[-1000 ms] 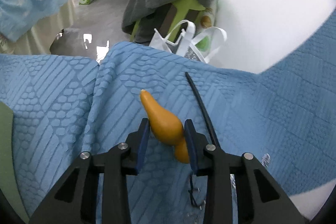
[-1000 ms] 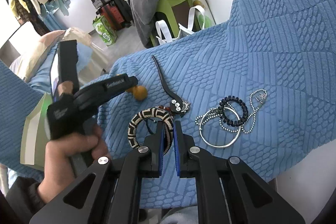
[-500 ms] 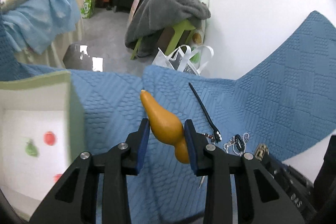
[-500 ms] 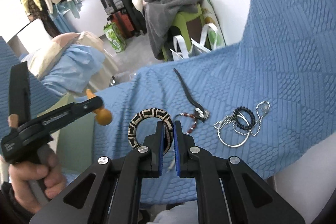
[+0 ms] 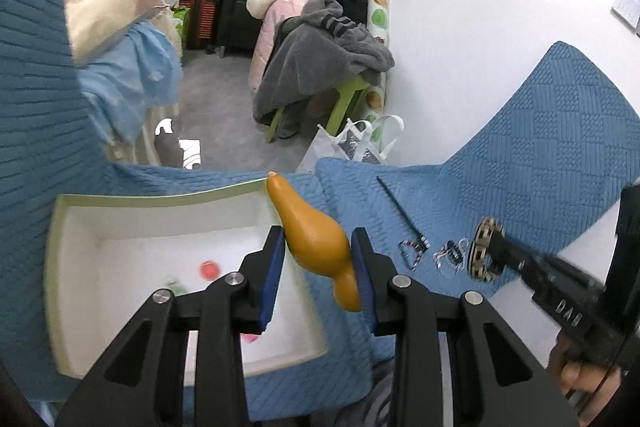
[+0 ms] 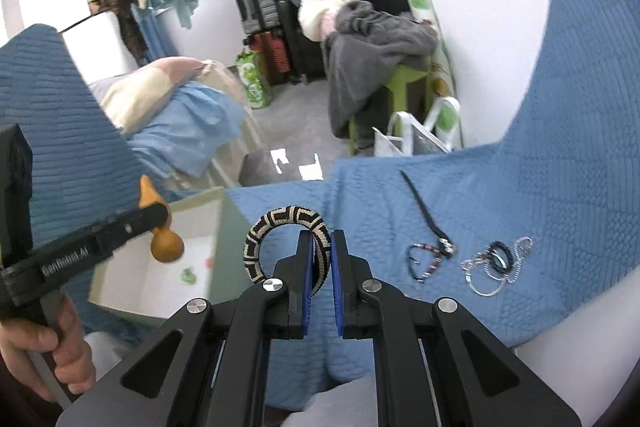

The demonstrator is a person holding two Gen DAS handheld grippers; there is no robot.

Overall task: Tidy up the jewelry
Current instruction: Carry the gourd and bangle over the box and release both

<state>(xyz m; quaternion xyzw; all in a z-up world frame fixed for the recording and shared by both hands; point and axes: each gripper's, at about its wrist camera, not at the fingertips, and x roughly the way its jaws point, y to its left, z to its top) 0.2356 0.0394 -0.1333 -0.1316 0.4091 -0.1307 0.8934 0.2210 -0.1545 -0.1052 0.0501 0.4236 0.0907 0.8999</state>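
My left gripper (image 5: 318, 259) is shut on an orange gourd-shaped pendant (image 5: 316, 239) and holds it above the right edge of a white open box (image 5: 56, 267). The box also shows in the right wrist view (image 6: 216, 227), where the pendant (image 6: 166, 247) hangs over it. My right gripper (image 6: 320, 263) is shut on a black-and-cream woven bangle (image 6: 276, 227), held in the air over the blue cloth (image 6: 520, 207). The bangle also shows in the left wrist view (image 5: 482, 251).
On the cloth lie a black strap bracelet (image 6: 424, 211), a beaded bracelet (image 6: 424, 259) and a tangle of silver rings and chains (image 6: 496, 263). Small red (image 5: 209, 270) and green pieces lie in the box. Beyond the cloth's edge is a cluttered room floor.
Both grippers have risen and moved left with their items. The left one now holds the pendant over the box, which has come into full view. The bangle is off the cloth.
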